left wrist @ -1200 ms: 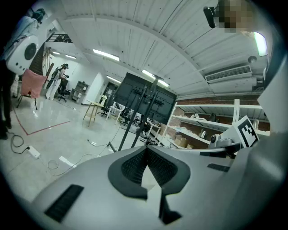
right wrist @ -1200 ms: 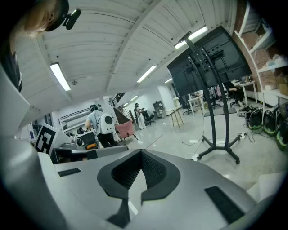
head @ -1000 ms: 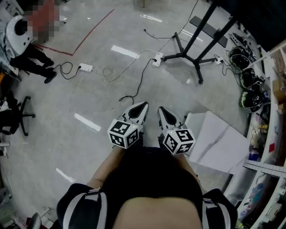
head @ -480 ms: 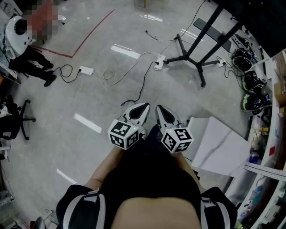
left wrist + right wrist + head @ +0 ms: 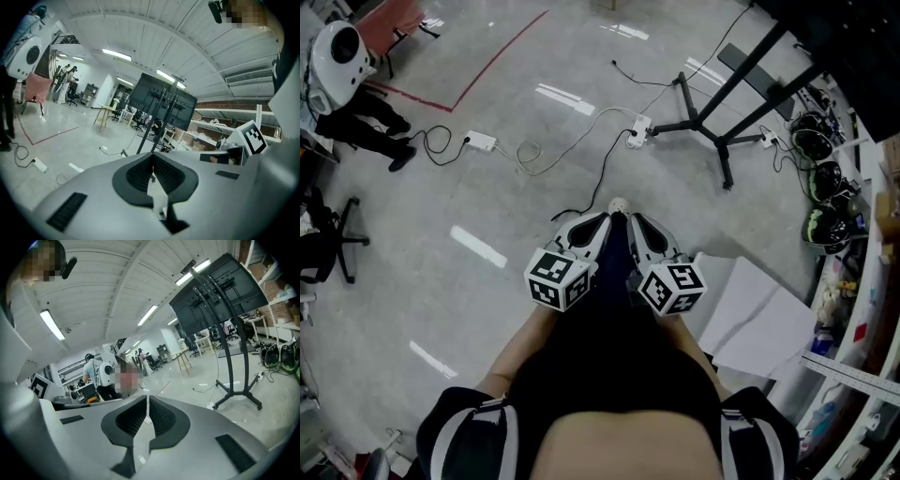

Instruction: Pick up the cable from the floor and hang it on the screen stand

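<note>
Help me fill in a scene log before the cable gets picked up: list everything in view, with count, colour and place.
screen stand: one, black, on the floor, upper right
cable: one, black, on the floor ahead of the grippers, running toward the stand
power strips: two, white, one upper left, one by the stand base
tape line: one, red, floor, upper left
sheets: a few, white, floor, right of the grippers
chair: one, black, left edge
bystander: one, dark trousers, upper left
left gripper: one, white and black, centre, shut, empty
right gripper: one, white and black, centre, shut, empty
</note>
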The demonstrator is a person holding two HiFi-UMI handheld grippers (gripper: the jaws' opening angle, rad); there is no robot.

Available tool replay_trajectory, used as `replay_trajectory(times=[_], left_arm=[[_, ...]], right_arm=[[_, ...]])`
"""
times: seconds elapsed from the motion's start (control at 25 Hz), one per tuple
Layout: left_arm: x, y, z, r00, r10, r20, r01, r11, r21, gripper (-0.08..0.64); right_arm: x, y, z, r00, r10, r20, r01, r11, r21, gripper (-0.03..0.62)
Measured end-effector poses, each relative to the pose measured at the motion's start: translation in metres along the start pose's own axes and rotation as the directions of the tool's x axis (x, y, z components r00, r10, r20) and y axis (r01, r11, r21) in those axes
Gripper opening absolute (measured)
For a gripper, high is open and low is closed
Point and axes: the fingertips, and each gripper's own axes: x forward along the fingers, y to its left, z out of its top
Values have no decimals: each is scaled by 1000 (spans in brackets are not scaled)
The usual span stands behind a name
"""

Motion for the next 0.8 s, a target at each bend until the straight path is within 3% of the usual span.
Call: replay_trajectory(times=[0.48,0.8], left_arm=[[85,49,38,998,63,-5,-63,998,0,8],[149,76,81,995,102,0,-102,995,15,8]], right_arm=[[78,-60,48,998,44,-43,-44,999,-22,26],[132,-105,104,996,80,-33,-81,996,-33,26]])
